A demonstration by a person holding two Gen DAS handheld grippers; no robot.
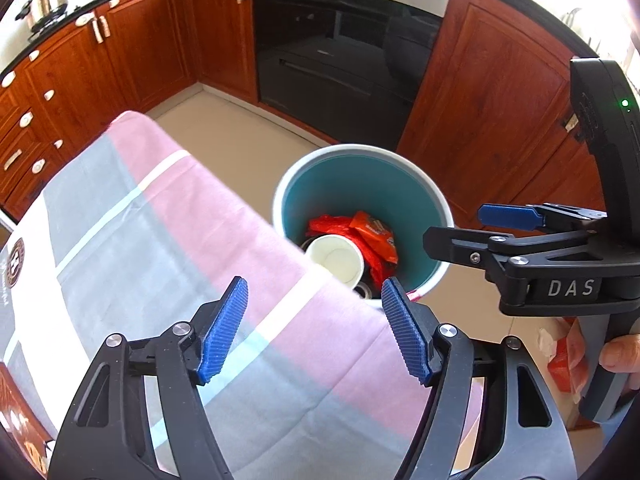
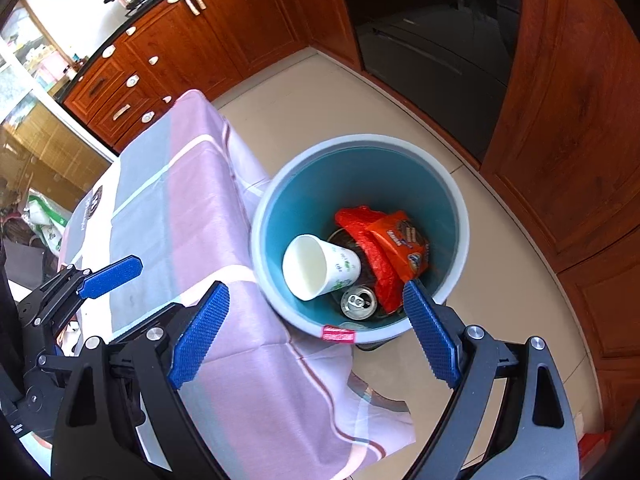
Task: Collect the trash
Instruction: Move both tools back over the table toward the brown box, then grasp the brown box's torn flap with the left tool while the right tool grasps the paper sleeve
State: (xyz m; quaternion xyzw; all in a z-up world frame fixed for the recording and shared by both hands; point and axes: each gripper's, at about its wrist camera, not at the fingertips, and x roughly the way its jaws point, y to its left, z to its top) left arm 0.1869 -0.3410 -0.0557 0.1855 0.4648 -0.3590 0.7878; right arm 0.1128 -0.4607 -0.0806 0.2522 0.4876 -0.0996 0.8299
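A round bin (image 2: pixel 456 216) with a white rim and teal inside stands on the floor beside the table. It holds a white paper cup (image 2: pixel 316 268), a red plastic bag (image 2: pixel 362 228), an orange snack wrapper (image 2: pixel 404 246) and a drink can (image 2: pixel 358 302). The bin (image 1: pixel 434 204) and cup (image 1: pixel 338 258) also show in the left wrist view. My left gripper (image 1: pixel 314 330) is open and empty above the table's edge. My right gripper (image 2: pixel 316 330) is open and empty above the bin's near rim; it also shows in the left wrist view (image 1: pixel 464 230).
The table wears a pink and grey striped cloth (image 1: pixel 168 248) whose corner hangs down by the bin (image 2: pixel 312 392). Wooden cabinets (image 1: pixel 132 52) and a black oven (image 1: pixel 340 48) line the far side. A beige tile floor (image 2: pixel 320 100) lies between.
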